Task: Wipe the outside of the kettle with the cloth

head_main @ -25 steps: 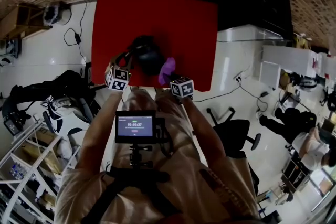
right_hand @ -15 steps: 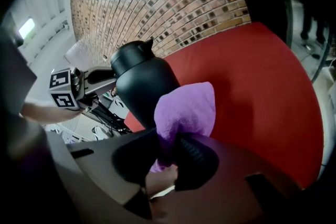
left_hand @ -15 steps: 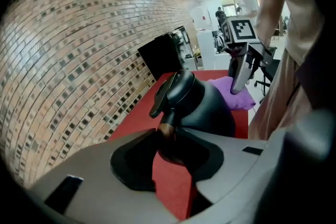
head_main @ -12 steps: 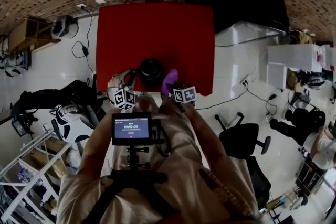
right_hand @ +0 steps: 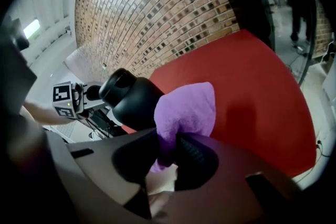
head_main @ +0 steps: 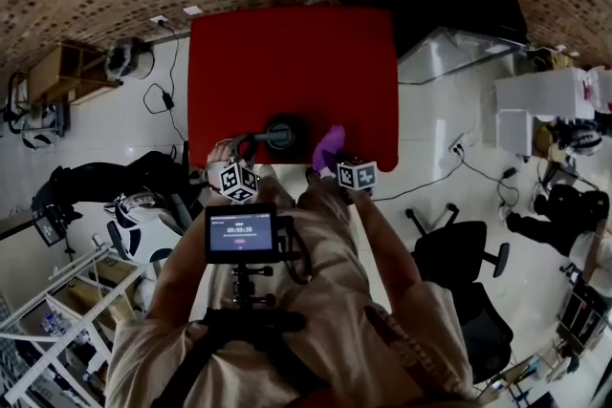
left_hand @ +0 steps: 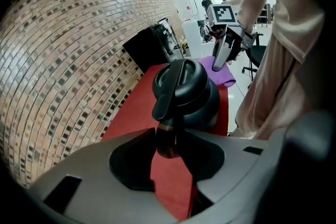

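In the right gripper view the purple cloth hides the right flank of the black kettle, and the cloth's lower end vanishes between the right gripper's jaws. At lower centre of the head view, the chest-mounted screen's digits are too small to read, and the bottom edge cuts off the person's torso.

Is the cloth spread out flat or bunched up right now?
Bunched up. The purple cloth is pinched between the jaws of the right gripper and stands as a rumpled wad beside the kettle.

Black kettle, purple cloth, red table
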Demonstrator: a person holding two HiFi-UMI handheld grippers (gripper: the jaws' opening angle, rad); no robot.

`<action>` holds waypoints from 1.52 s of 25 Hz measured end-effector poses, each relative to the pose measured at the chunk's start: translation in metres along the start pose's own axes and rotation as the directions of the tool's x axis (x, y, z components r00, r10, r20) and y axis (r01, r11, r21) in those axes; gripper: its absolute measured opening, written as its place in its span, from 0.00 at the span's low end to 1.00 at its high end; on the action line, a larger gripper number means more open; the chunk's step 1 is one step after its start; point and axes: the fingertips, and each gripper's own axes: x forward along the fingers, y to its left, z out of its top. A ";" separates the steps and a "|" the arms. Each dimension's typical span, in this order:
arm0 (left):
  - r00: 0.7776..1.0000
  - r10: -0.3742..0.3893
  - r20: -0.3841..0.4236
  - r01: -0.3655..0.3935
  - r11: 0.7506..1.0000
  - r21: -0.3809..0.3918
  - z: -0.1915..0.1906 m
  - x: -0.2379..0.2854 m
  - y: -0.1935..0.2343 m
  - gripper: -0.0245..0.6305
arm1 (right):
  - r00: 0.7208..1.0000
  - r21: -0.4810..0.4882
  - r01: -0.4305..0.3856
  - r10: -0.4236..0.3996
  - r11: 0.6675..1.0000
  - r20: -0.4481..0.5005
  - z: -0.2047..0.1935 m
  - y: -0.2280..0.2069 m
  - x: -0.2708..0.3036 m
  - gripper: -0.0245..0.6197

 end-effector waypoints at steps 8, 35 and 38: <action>0.994 -0.107 0.015 0.107 0.994 -0.005 0.002 0.001 -0.026 0.42 | 0.941 0.052 0.110 -0.121 0.993 0.315 0.023 0.026 -0.080 0.18; 0.677 0.154 0.719 0.605 0.440 -0.664 -0.022 -0.263 -0.010 0.34 | 0.578 -0.151 0.176 0.022 0.973 0.816 -0.006 0.221 -0.341 0.18; 0.575 0.245 0.780 0.687 0.373 -0.624 -0.005 -0.295 -0.023 0.33 | 0.590 -0.210 0.150 0.083 0.966 0.804 -0.015 0.226 -0.347 0.18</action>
